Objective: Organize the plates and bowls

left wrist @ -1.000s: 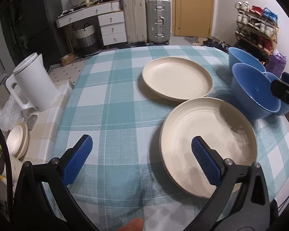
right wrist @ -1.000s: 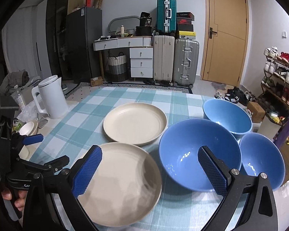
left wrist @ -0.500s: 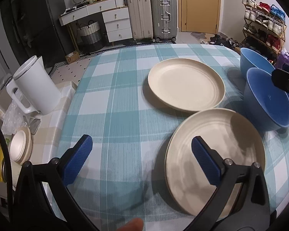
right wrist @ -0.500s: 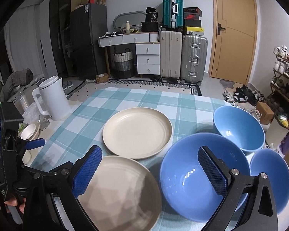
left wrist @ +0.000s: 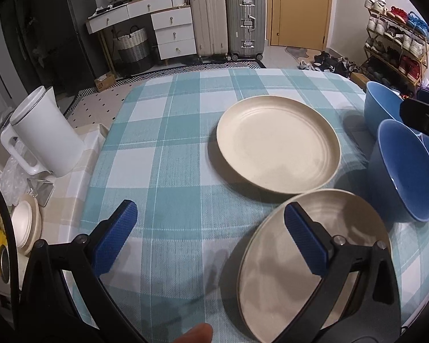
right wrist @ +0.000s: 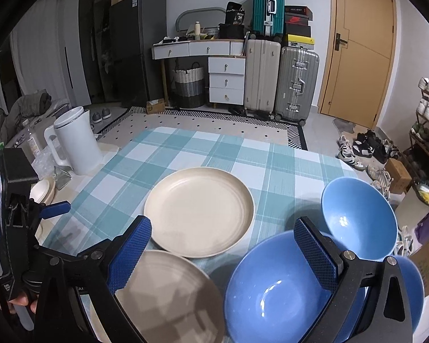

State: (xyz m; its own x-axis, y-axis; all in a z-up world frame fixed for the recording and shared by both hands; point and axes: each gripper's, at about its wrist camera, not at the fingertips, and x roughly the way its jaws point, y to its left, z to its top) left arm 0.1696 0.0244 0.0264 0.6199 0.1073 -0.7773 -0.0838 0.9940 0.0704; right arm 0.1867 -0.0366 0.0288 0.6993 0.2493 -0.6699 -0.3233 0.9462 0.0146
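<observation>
Two cream plates lie on the checked tablecloth (left wrist: 171,157): a far plate (left wrist: 278,145) (right wrist: 200,211) and a near plate (left wrist: 354,223) (right wrist: 168,294). To their right stand three blue bowls: a large bowl (left wrist: 403,171) (right wrist: 271,294), a far bowl (left wrist: 381,105) (right wrist: 357,214), and a third bowl (right wrist: 414,280) partly hidden behind my right finger. My left gripper (left wrist: 210,228) is open above the cloth, and its right finger overlaps the near plate's left part. My right gripper (right wrist: 223,240) is open above the gap between the near plate and the large bowl. Neither holds anything.
A white kettle (left wrist: 47,131) (right wrist: 74,140) stands on a side surface left of the table, with a small cream dish (left wrist: 25,223) and clutter near it. The table's right edge runs just past the bowls. Suitcases, drawers and a shoe rack stand beyond.
Plates and bowls sit lower in both views now, as both grippers drew back or tilted up. Nothing on the table moved. Both grippers stayed open.
</observation>
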